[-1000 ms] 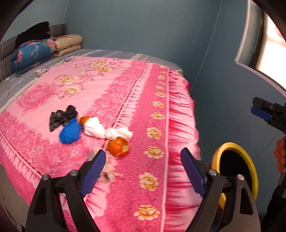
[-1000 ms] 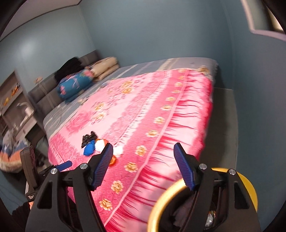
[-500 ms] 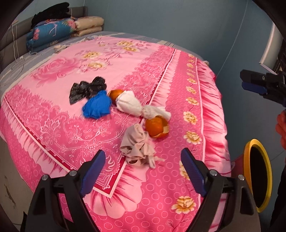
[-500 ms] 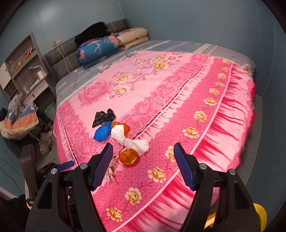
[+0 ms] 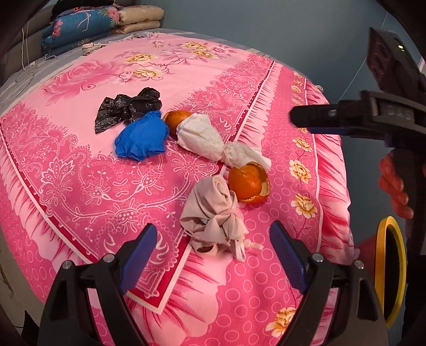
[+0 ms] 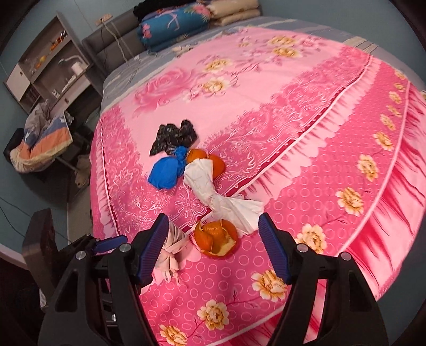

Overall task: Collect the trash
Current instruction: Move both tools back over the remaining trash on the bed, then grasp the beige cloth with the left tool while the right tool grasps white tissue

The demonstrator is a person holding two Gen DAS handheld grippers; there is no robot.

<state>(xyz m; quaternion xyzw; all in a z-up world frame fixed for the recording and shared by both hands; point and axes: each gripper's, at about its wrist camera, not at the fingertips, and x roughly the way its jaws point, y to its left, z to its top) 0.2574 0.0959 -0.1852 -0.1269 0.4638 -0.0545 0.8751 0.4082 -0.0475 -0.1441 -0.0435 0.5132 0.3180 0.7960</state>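
Trash lies on the pink flowered bed cover (image 5: 80, 186): a beige knotted rag (image 5: 213, 215), an orange peel (image 5: 249, 183), a twisted white tissue (image 5: 205, 138), a second orange peel (image 5: 177, 118), a blue wad (image 5: 141, 138) and a black plastic bag (image 5: 125, 107). My left gripper (image 5: 213, 255) is open and empty, just in front of the beige rag. My right gripper (image 6: 213, 244) is open and empty, above the orange peel (image 6: 215, 238) with the beige rag (image 6: 173, 247) beside its left finger. The right gripper also shows in the left wrist view (image 5: 332, 122).
A bin with a yellow rim (image 5: 390, 274) stands on the floor right of the bed. Folded quilts and pillows (image 6: 186, 18) lie at the bed's head. A shelf unit (image 6: 50, 58) and a chair with clothes (image 6: 37, 138) stand to the left.
Both grippers have come closer to the bed and lowered toward the trash pile. The bin has slid out of the right wrist view.
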